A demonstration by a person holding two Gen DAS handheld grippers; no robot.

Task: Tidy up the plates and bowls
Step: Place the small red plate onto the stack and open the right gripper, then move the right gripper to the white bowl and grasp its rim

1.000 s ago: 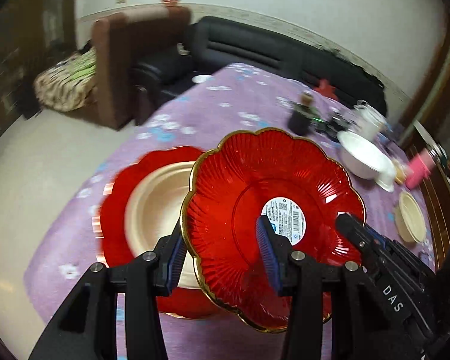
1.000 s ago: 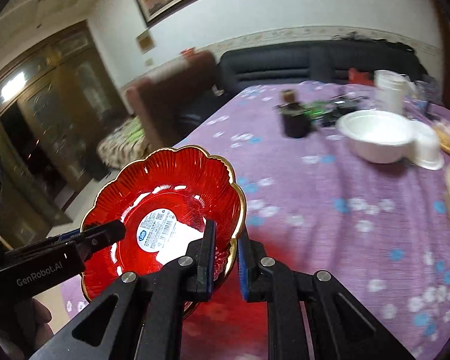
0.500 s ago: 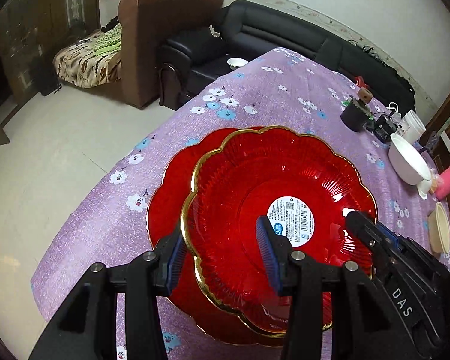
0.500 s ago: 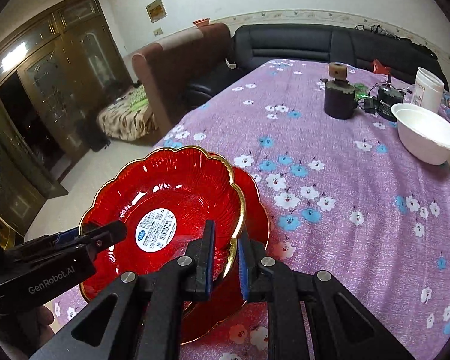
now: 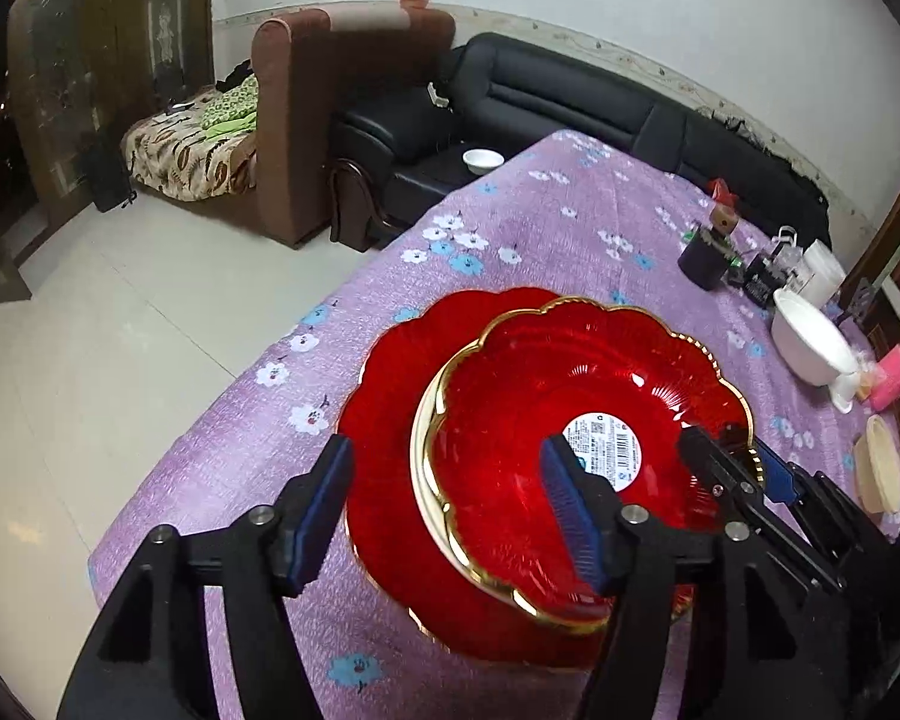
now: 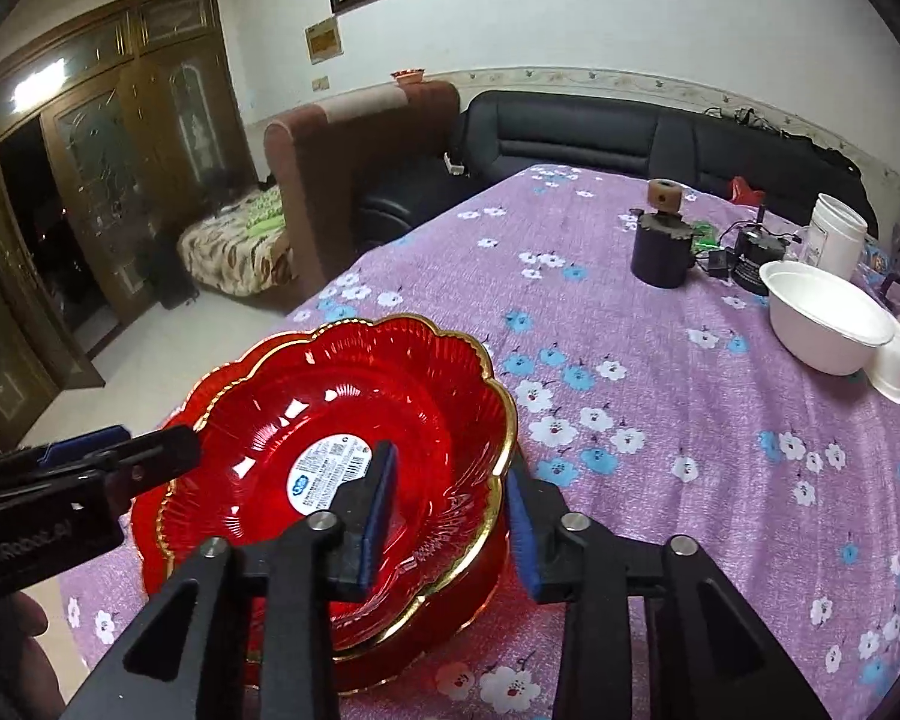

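Red gilt-rim bowl [image 5: 570, 420] atop cream bowl [image 5: 429, 480] & red plate [image 5: 390, 396], left gripper [image 5: 450, 510] fingers opening, bowl rim betw. them

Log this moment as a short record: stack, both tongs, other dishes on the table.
stack: red scalloped bowl with gold rim, barcode sticker inside, sits on a cream dish in a larger red plate
left tongs: opening, rim between the jaws, pads off it
right tongs: opening, straddling the opposite rim, pads off it
other dishes: white bowl and cream bowl farther along the purple floral tablecloth
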